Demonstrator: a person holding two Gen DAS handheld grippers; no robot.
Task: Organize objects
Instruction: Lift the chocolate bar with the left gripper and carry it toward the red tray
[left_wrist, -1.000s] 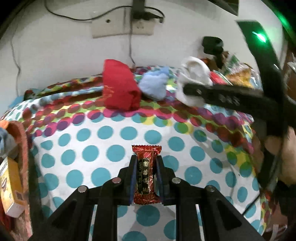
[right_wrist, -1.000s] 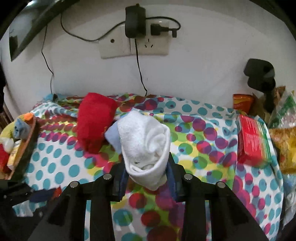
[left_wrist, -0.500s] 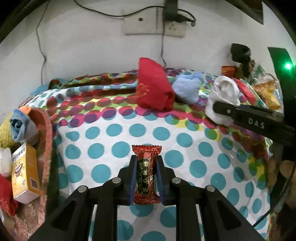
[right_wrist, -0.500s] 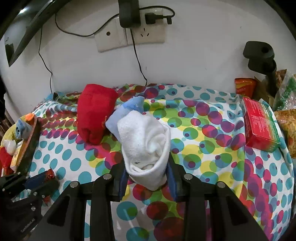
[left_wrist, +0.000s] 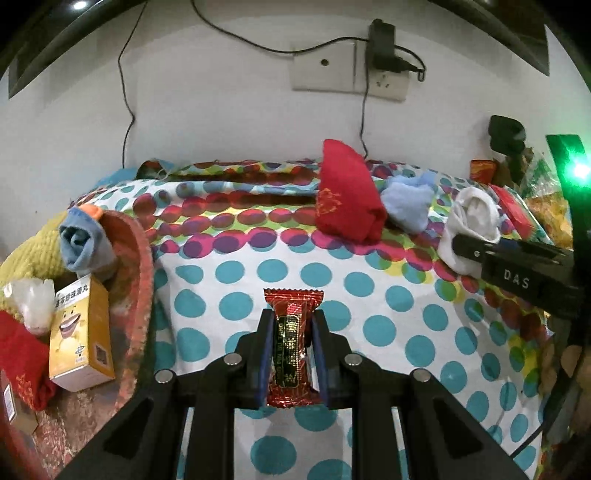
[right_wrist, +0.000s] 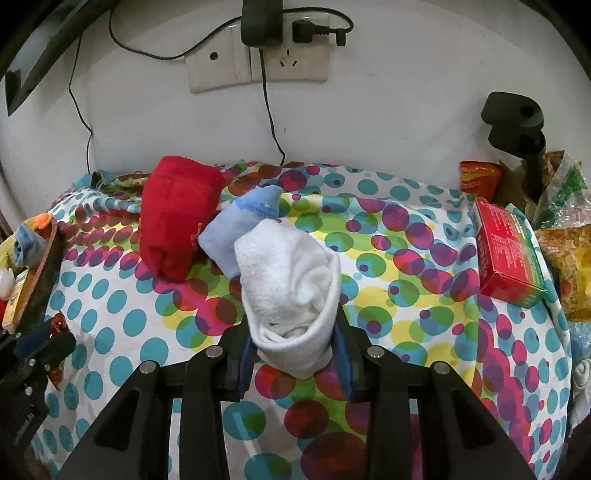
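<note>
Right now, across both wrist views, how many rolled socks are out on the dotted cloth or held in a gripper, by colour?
Red: 1, the red sock on the cloth.
Light blue: 1, the blue sock beside it.
White: 1, the white sock held in the right hand-held gripper.
Total: 3.

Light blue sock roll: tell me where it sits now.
In the right wrist view the light blue sock roll lies on the dotted cloth, against the red sock bundle.
</note>
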